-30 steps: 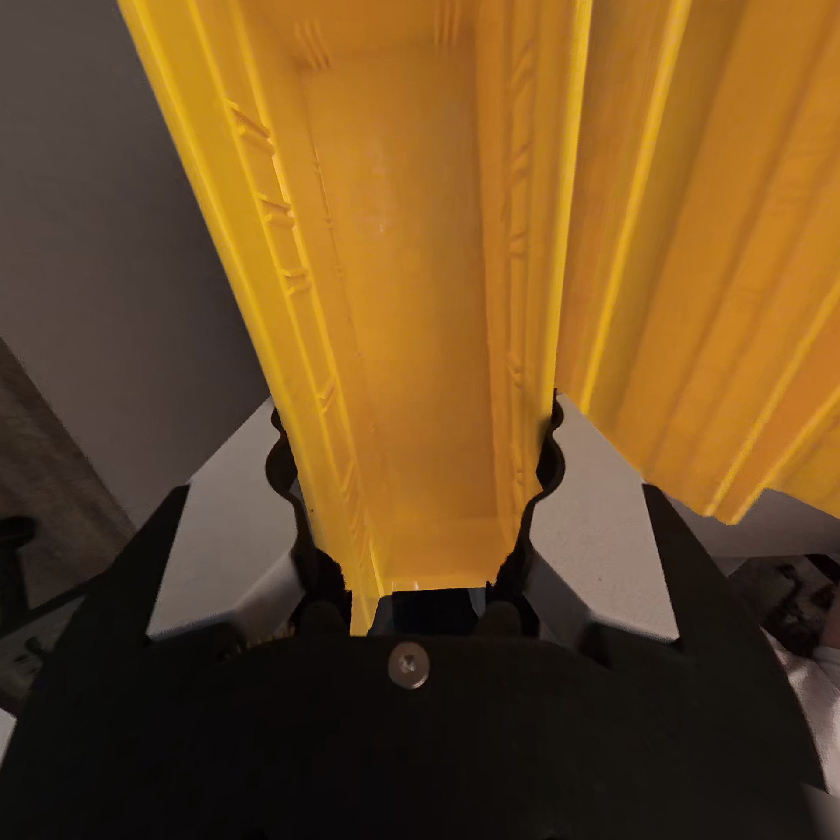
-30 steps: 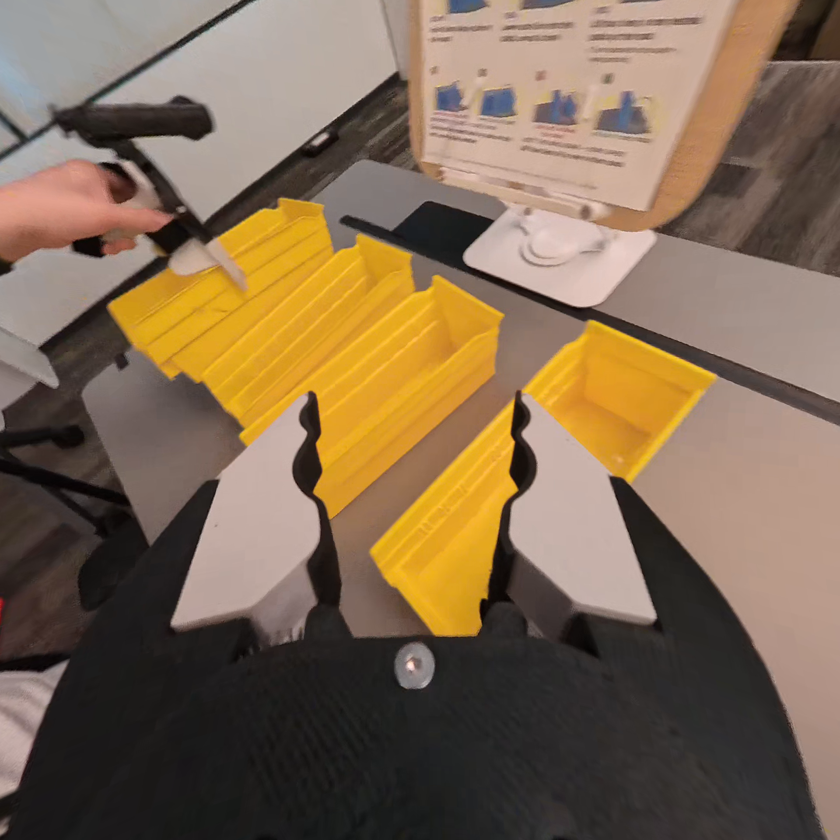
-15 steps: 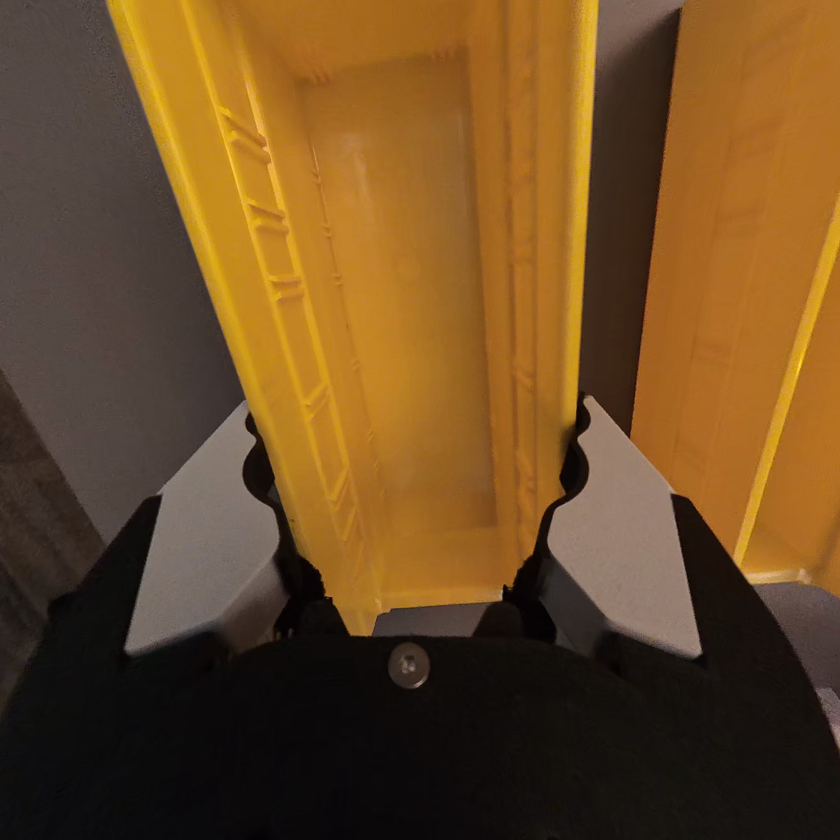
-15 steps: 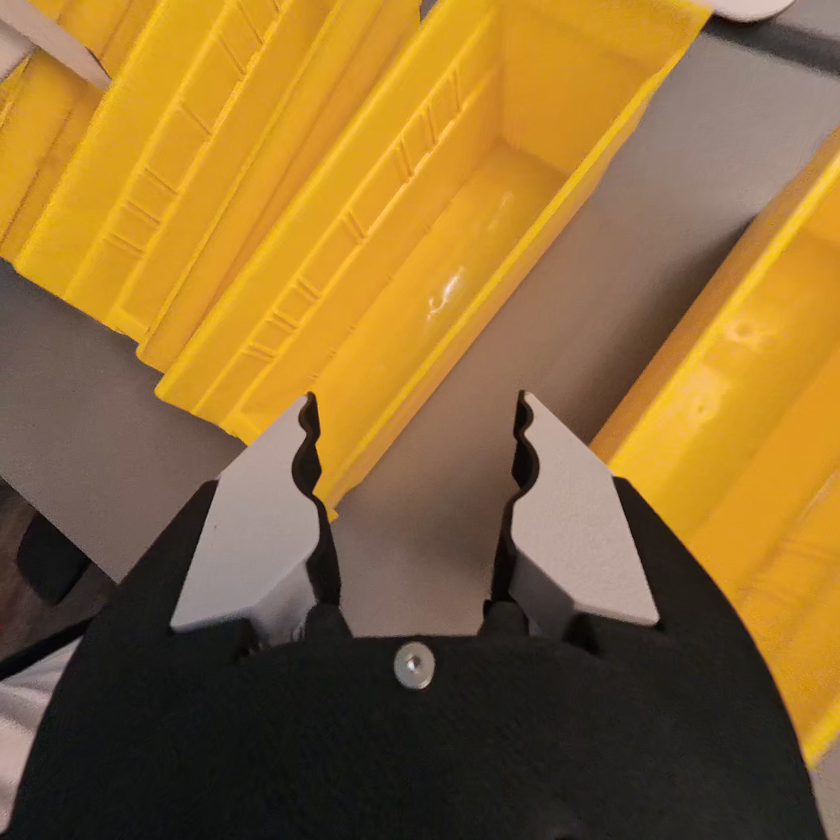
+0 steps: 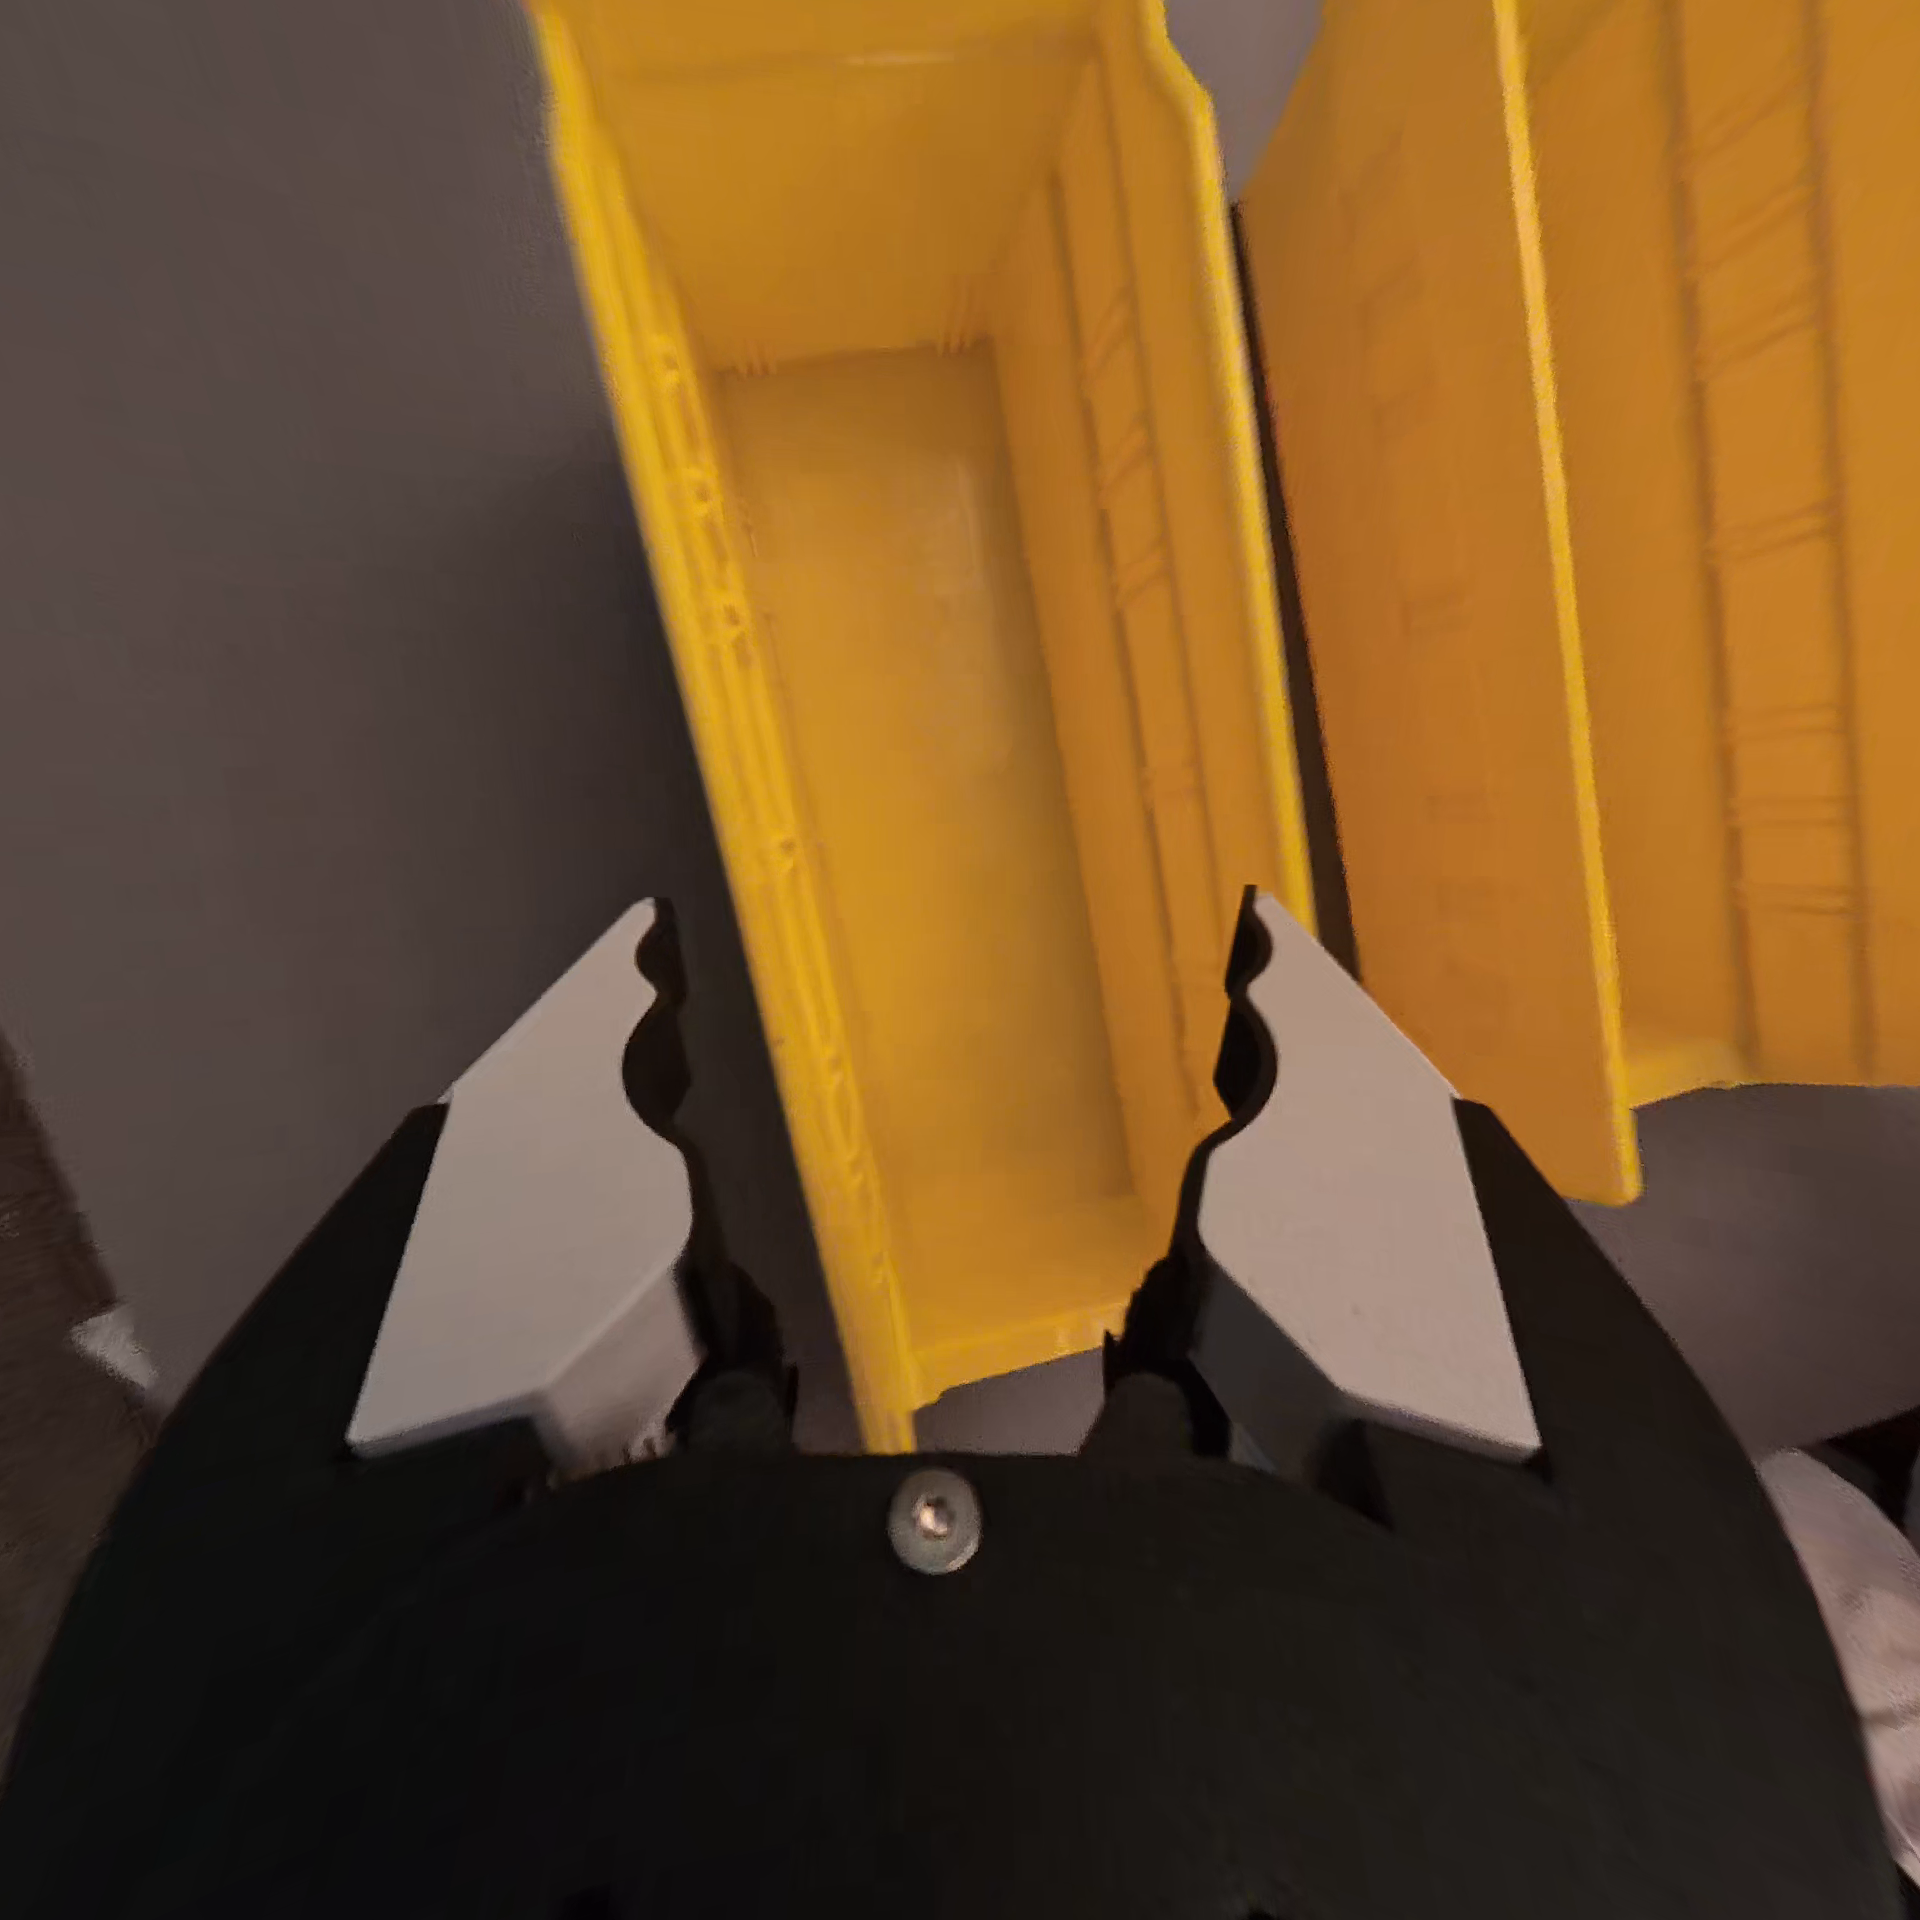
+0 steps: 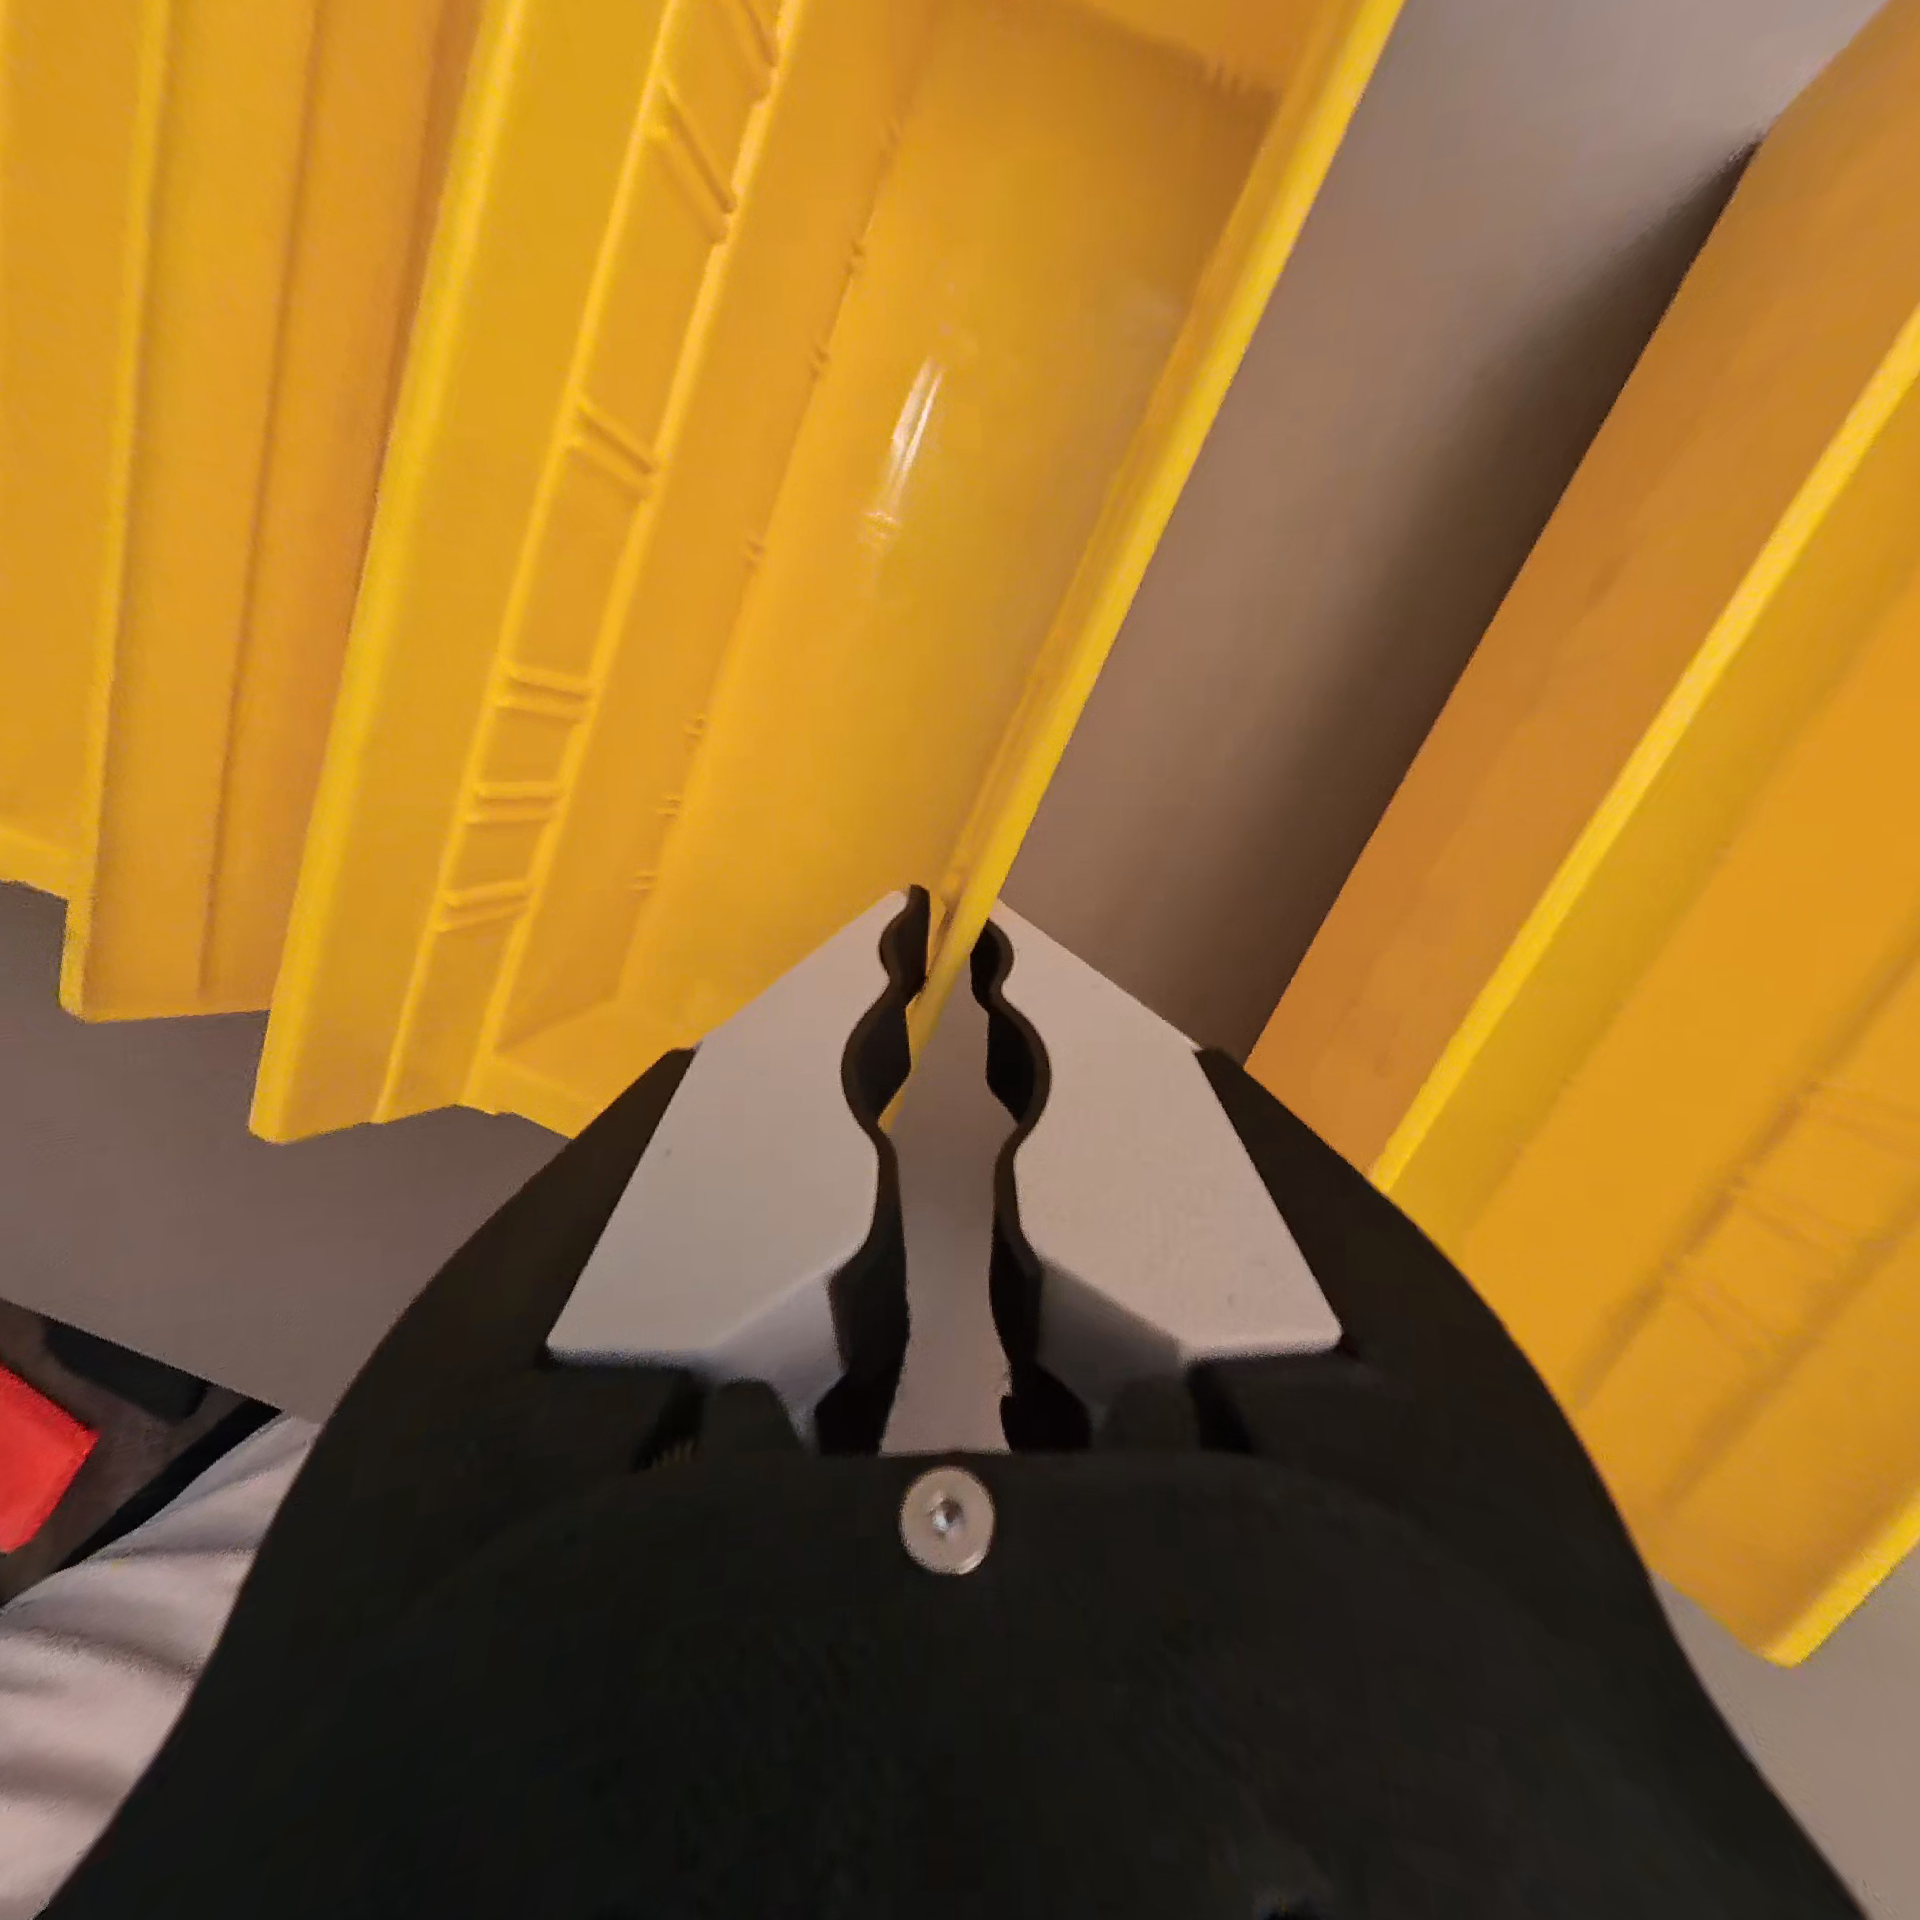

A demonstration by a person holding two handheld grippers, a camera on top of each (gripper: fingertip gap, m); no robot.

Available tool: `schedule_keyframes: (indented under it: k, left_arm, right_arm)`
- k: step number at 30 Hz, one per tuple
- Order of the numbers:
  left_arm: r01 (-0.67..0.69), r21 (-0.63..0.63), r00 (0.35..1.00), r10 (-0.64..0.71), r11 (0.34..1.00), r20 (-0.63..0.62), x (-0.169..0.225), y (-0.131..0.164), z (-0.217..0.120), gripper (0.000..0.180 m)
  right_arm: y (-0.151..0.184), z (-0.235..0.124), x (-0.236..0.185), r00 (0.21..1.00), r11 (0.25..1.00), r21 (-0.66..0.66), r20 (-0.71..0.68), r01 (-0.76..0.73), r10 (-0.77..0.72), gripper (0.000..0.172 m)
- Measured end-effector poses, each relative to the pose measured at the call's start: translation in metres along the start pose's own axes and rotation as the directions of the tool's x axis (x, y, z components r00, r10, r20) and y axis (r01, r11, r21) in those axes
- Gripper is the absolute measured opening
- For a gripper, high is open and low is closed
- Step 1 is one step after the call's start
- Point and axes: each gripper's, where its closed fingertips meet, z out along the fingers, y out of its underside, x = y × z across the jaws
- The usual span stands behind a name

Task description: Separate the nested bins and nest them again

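Observation:
In the left wrist view a long yellow bin (image 5: 935, 727) lies on the grey table (image 5: 312, 520) between the fingers of my left gripper (image 5: 951, 914). The left gripper is open. Table shows between its left finger (image 5: 582, 1122) and the bin's left wall, and its right finger (image 5: 1340, 1143) overlaps the bin's right wall. In the right wrist view my right gripper (image 6: 948, 935) is shut on the thin right side wall of another yellow bin (image 6: 831, 468), near its front corner.
A second yellow bin (image 5: 1610, 623) lies close to the right of the left gripper's bin. In the right wrist view more yellow bins lie to the left (image 6: 156, 416) and right (image 6: 1662, 831), with a strip of table (image 6: 1247, 520) between. A red object (image 6: 31, 1455) shows below the table edge.
My right gripper came down over the bins and closed on one bin's side wall. My left gripper let go of its bin, opened wider and drew back a little.

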Motion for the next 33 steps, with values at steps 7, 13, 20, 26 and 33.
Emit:
schedule_keyframes:
  k: [7,13,20,26,33]
  left_arm:
    - [0.023,-0.035,0.991,-0.018,0.999,0.136,-0.038,0.027,0.0,0.093]
    - [0.054,-0.157,0.987,-0.028,0.986,0.16,-0.047,0.052,0.017,0.042]
    - [0.154,-0.111,0.977,-0.135,0.982,0.168,-0.045,0.041,0.023,0.004]
    - [0.291,-0.081,0.948,-0.275,0.953,0.162,-0.047,0.036,0.025,0.005]
    - [0.41,-0.036,0.908,-0.404,0.911,0.115,-0.041,0.028,0.03,0.007]
  right_arm:
    - [-0.008,0.001,0.021,0.996,0.996,0.009,-0.009,-0.089,0.089,0.003]
    - [-0.01,0.001,0.023,0.991,0.991,0.022,0.023,-0.133,0.132,0.002]
    - [-0.01,0.001,0.022,0.982,0.981,0.057,0.041,-0.184,0.182,0.003]
    - [-0.006,0.0,0.018,0.978,0.977,0.045,0.027,-0.207,0.206,0.003]
    - [-0.004,0.0,0.015,0.974,0.974,0.041,0.036,-0.223,0.222,0.003]
